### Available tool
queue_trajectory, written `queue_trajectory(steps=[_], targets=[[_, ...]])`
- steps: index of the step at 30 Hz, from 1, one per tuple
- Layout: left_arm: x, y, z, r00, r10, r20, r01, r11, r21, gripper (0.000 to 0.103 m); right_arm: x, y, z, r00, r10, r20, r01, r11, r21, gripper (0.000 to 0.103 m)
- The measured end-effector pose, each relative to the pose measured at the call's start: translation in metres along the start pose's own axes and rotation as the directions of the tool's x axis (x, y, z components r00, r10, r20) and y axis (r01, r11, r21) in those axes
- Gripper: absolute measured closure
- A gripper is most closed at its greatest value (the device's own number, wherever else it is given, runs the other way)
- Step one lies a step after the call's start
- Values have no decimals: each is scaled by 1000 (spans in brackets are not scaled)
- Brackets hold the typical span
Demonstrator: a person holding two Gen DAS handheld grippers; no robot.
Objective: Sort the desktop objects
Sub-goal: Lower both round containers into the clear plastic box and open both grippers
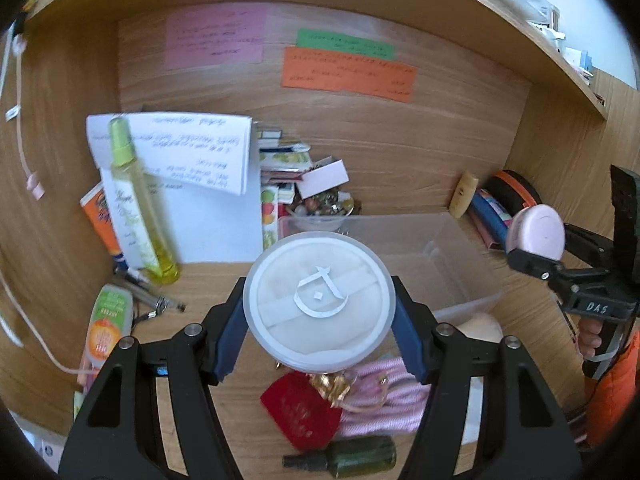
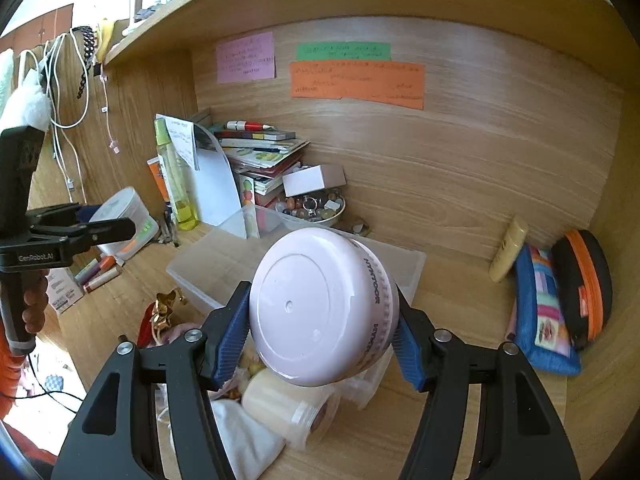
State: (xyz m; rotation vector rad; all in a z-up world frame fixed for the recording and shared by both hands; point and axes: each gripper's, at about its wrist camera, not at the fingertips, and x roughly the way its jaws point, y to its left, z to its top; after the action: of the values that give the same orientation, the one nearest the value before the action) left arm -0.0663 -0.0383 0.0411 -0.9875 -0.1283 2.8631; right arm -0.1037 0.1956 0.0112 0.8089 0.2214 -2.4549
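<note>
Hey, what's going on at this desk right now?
A person is sorting desk clutter with a handheld gripper in each hand. The left gripper is clamped on a round white jar, and the right gripper is clamped on a pink jar. Both jars are held up in the air near a clear bin that stands on the desk and looks nearly empty. Books, bottles and pouches lie around it.

I see a frosted plastic puff jar [image 1: 319, 301], a smooth glossy pink jar [image 2: 324, 306], a clear plastic bin [image 1: 460, 272] and a matt wood-grain desk [image 2: 460, 280] (blue ribbed pads [image 2: 228, 340], likely rubber).
</note>
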Motion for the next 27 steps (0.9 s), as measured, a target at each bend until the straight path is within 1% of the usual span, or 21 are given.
queue_trajectory(steps=[2, 5, 12, 16, 19, 22, 27], targets=[[9, -3, 7, 1000, -10, -8, 10, 1000, 6, 38, 7, -1, 4, 1000, 4, -8, -5, 1000, -11, 43], [22, -6, 15, 1000, -6, -22, 6, 1000, 15, 38, 20, -4, 9, 999, 17, -29, -17, 1000, -22, 43], [67, -16, 23, 996, -6, -94, 10, 999, 47, 38, 61, -12, 13, 993, 35, -114, -40, 999, -35, 43], [97, -20, 22, 985, -25, -168, 35, 998, 56, 38, 80, -17, 13, 985, 44, -164, -51, 998, -34, 43], [113, -23, 21, 977, -30, -212, 45, 997, 63, 38, 95, -20, 12, 977, 62, -203, -68, 997, -25, 43], [125, -24, 19, 967, -36, -251, 55, 996, 66, 38, 106, -21, 10, 970, 63, -237, -72, 997, -31, 43], [143, -28, 13, 951, -24, -307, 57, 993, 100, 38, 123, -22, 8, 952, 72, -298, -89, 995, -45, 43]])
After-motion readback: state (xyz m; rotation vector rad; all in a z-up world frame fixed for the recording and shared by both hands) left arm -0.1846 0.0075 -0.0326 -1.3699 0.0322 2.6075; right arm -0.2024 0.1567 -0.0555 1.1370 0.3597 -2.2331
